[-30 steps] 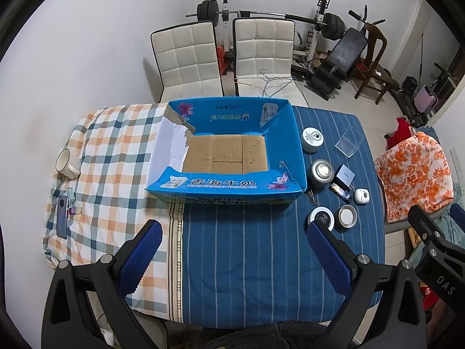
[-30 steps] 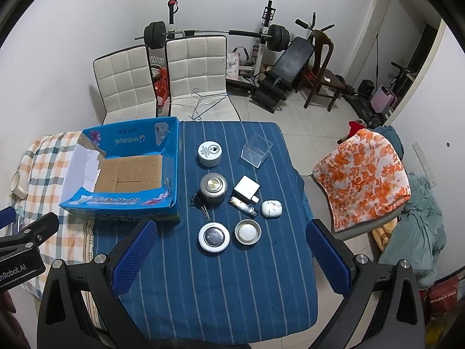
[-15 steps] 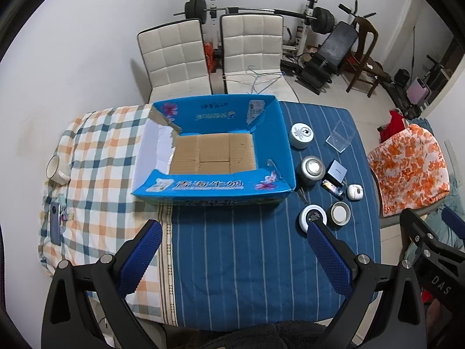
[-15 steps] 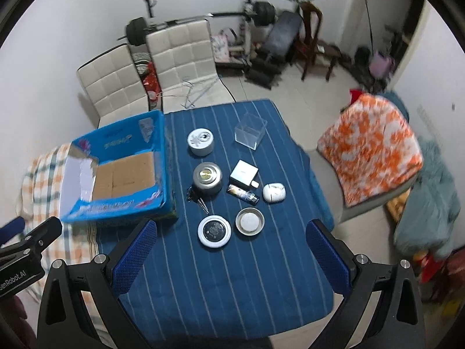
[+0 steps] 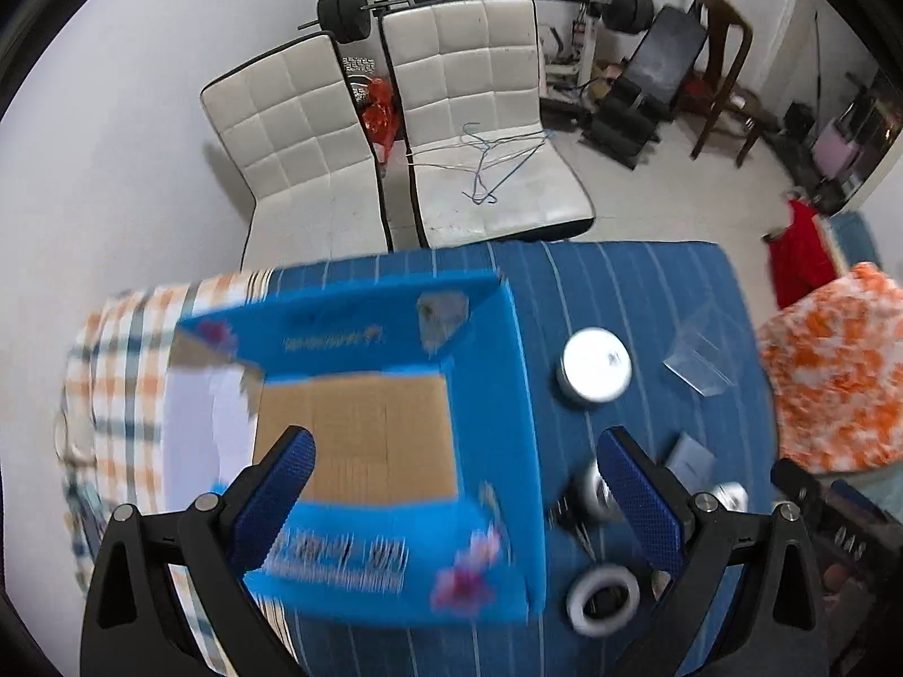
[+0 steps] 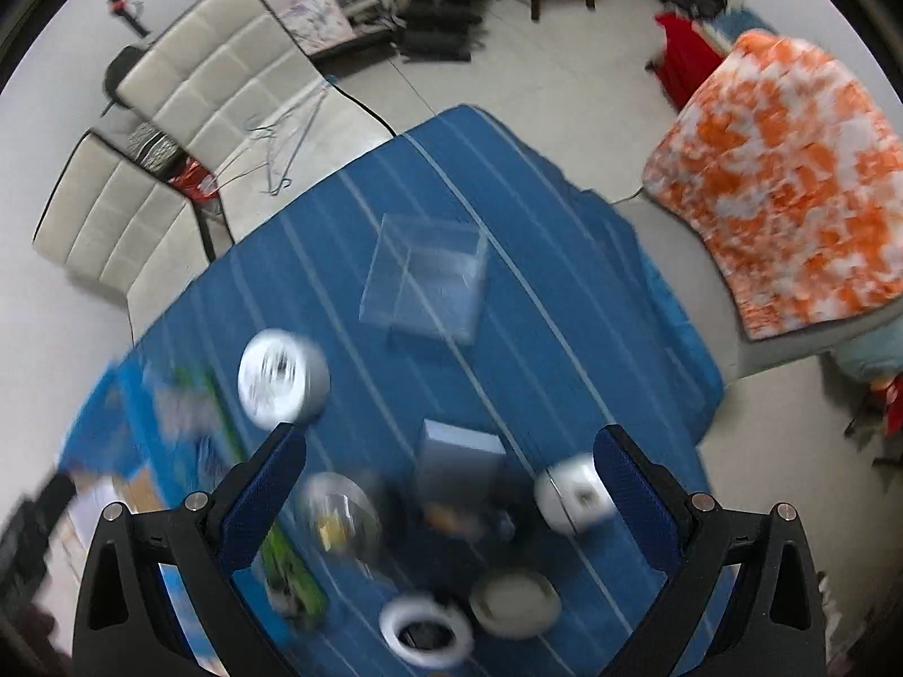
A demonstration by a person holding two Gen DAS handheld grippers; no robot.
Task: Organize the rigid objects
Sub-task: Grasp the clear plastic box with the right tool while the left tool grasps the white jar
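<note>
The left gripper is hovering over the open blue cardboard box, jaws spread wide and gripping nothing. The right gripper is hanging over the cluster of small objects, jaws likewise spread and empty. Both views are motion-blurred. The box is sitting on the blue striped tablecloth with its brown floor bare. Lying on the cloth to the box's right are a round white tin, a clear plastic box, a small grey box, a white earbud case and a white ring-shaped lid.
</note>
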